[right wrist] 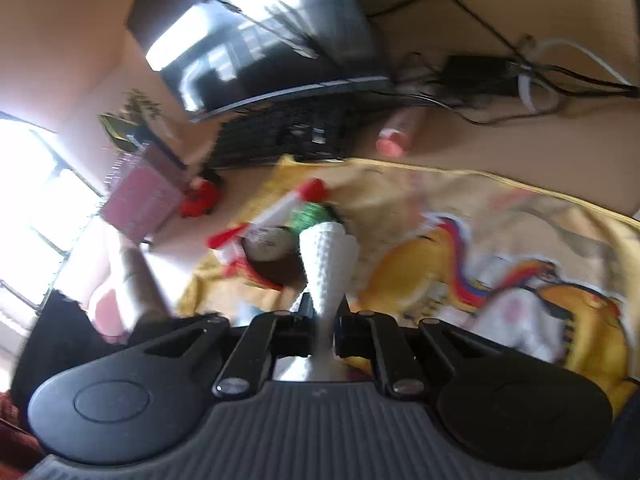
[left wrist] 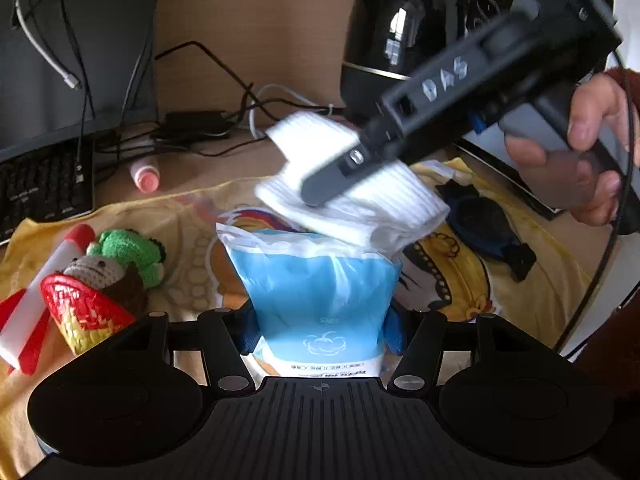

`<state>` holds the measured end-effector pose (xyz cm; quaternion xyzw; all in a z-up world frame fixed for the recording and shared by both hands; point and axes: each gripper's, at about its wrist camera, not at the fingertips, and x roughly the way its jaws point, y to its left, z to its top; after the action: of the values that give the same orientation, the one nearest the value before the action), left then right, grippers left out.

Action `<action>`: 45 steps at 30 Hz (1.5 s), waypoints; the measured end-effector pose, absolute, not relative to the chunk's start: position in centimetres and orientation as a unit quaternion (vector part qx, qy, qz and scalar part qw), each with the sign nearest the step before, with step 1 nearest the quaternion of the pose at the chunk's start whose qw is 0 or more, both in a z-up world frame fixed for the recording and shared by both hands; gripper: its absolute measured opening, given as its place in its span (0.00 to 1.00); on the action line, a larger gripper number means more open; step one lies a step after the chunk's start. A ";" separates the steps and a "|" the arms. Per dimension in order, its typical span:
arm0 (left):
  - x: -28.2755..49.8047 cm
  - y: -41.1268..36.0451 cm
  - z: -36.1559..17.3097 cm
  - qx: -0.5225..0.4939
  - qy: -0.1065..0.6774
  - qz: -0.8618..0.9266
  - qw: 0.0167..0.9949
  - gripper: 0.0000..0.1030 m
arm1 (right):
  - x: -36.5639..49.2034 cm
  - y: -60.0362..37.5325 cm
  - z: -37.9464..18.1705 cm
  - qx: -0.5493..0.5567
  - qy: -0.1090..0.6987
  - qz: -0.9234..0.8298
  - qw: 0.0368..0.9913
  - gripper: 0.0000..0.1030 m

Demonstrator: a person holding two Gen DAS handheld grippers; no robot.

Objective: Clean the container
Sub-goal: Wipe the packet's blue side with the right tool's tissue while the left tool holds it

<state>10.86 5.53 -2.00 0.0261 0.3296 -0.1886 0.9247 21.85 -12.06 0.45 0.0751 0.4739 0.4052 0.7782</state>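
Left wrist view, left to right.

- Left edge: keyboard [left wrist: 40,188] on the table [left wrist: 224,160]. Below it, a crochet toy [left wrist: 120,260] lies on the yellow printed cloth [left wrist: 520,300].
- Left of centre: small pink-capped bottle [left wrist: 146,176] on its side, cap toward me.
- Centre bottom: my left tongs [left wrist: 320,330] are closed in on a blue wipe pack [left wrist: 320,280], pinched at its lower sides. The pack stands upright with its torn mouth at the top.
- Just above the mouth: my right tongs [left wrist: 320,192] come in from the upper right, clamped on a folded white wipe [left wrist: 360,204]. The wipe's lower edge overlaps the pack's mouth, and I cannot tell whether it is clear of the pack.
- Upper right: a glossy black rounded vessel [left wrist: 400,40] stands upright behind the right tongs. My hand [left wrist: 580,152] is on the grip at the far right.

Right wrist view is blurred. The tongs [right wrist: 324,320] are nearly closed on the wipe [right wrist: 328,256], which fans out ahead of them.

Which item is the container is not settled. I take it to be the black vessel, though the pink bottle would also fit.

- Relation: the vessel lies beyond the wipe, up and to the right in the left view, with its long axis vertical. The right tongs are the nearer and carry the wipe.
- Look: smooth dark shell with window glare and a pale band low down. No dirt can be made out.
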 end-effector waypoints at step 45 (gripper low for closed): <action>12.8 3.5 0.7 0.212 0.305 -0.201 0.906 0.93 | 22.3 -17.2 -1.6 0.096 0.482 0.335 0.804 0.14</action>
<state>12.79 3.49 0.69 0.2115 0.3052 -0.2014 0.9064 22.33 -17.21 -1.56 0.0961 0.4816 0.3347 0.8042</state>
